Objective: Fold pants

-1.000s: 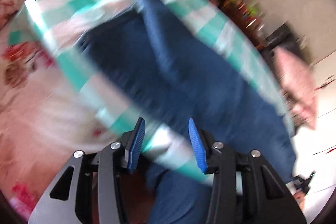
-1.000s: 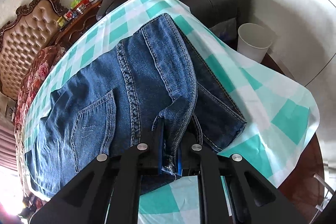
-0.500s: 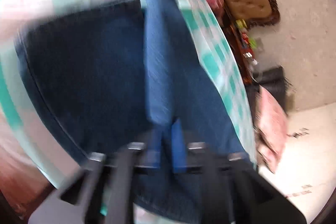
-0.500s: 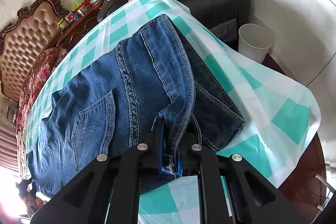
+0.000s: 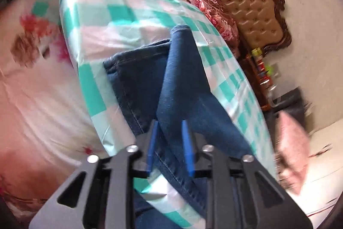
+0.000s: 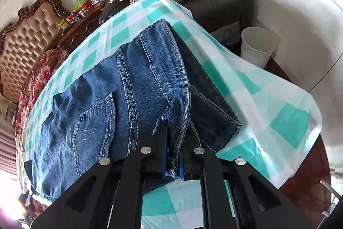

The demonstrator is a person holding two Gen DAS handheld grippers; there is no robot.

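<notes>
With one leg laid over the other, the jeans (image 6: 128,87) await crosswise folds: right gripper (image 6: 171,151) pinches the waistband, left gripper (image 5: 169,147) opening around a leg fold toward twelve o'clock.

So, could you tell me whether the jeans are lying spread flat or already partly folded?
Partly folded: the jeans are doubled over along a raised ridge, whose edge is pinched in the right gripper.

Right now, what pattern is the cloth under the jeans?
Teal-and-white check. The cloth shows best in the right wrist view, spread under the jeans.
</notes>
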